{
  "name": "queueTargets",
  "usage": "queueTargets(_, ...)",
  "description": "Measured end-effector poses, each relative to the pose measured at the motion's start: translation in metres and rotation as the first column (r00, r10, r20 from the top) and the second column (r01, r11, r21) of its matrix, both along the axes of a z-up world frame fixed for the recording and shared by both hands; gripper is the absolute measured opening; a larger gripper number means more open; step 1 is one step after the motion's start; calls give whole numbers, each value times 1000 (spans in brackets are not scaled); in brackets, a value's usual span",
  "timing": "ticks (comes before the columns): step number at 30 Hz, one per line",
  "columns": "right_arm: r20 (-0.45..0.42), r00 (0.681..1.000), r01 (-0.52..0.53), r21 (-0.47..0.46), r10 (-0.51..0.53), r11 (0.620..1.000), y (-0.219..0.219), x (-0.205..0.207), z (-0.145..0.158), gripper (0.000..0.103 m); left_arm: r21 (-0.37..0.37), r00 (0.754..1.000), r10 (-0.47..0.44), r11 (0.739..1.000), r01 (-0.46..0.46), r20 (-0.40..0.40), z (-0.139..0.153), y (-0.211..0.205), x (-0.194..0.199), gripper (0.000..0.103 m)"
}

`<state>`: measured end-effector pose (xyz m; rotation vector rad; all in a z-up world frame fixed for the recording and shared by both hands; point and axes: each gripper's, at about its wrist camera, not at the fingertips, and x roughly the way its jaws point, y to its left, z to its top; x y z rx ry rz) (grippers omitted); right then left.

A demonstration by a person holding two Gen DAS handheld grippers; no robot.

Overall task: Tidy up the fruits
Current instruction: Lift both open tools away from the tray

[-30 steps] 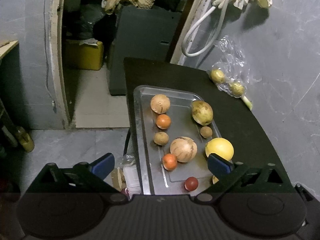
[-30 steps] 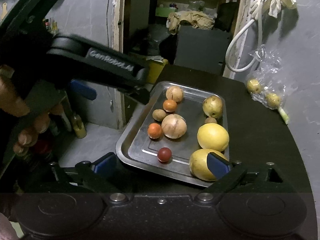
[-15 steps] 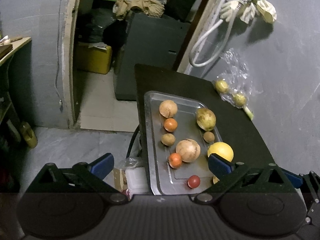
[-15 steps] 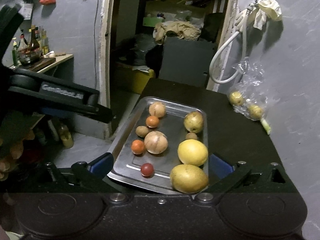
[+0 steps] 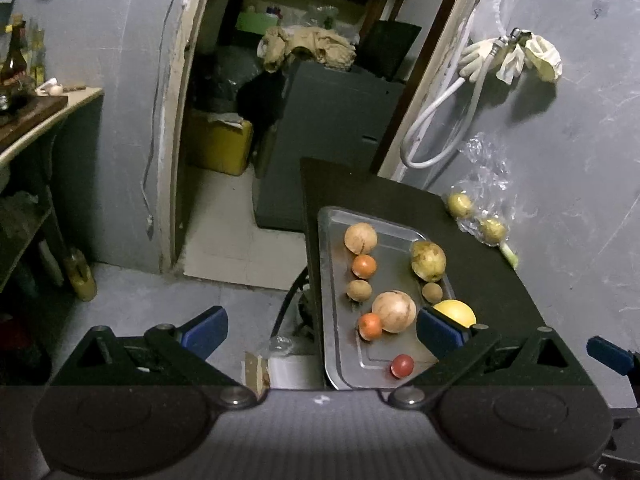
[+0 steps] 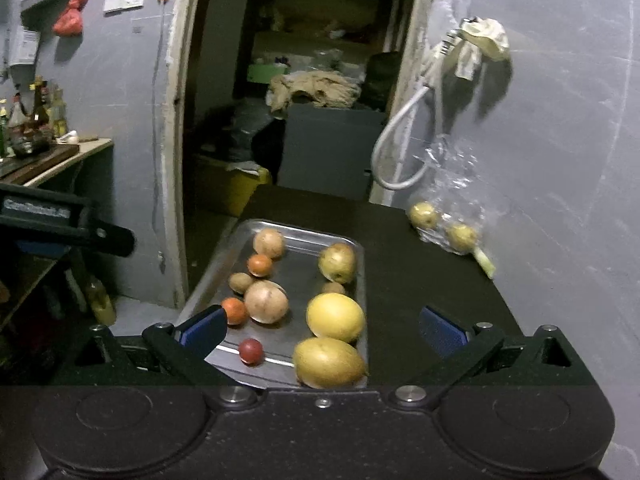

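Note:
A metal tray (image 5: 332, 240) (image 6: 304, 228) lies on a dark table and holds several fruits: two tan round ones, two small oranges, a red one (image 5: 401, 365) (image 6: 251, 351), a green-yellow pear (image 5: 429, 260) (image 6: 338, 262), a big yellow citrus (image 6: 336, 317) and a yellow mango (image 6: 329, 362). My left gripper (image 5: 322, 330) hangs open, back from the tray's near left edge, holding nothing. My right gripper (image 6: 323, 330) is open too, above the tray's near end, empty. The left gripper's arm shows at the left of the right wrist view.
A clear plastic bag (image 5: 482, 216) (image 6: 448, 224) with two yellowish fruits lies on the table by the grey wall. A white hose and gloves (image 5: 480, 60) hang on that wall. Left of the table the floor drops away toward a doorway; a shelf with bottles (image 6: 36, 128) stands far left.
Both grippers have pulled back and risen, so the tray looks smaller and farther. The left gripper has slid out of the right wrist view toward the left. Fruits have not moved.

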<state>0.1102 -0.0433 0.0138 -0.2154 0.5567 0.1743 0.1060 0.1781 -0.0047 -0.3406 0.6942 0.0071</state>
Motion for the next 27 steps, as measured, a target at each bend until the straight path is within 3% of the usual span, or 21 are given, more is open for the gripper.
queueTargets(3,12,1000,17,15,-17,1000,-7,-4,2,102,9,1000,-10,1000,11,-2,3,-5,4,102)
queueTargets(10,12,996,90,70,-91,993,-18,4,3,102,110,995,-90,990,86,31,7,-26,2,102)
queueTargets(18,22,988,149,98,-151,984,-26,6,-5,102,115,994,-107,988,104,25,-4,-32,6,102)
queueTargets(27,22,992,123,98,-125,988,-44,5,-2,102,130,996,-82,988,78,24,-4,-45,-3,102)
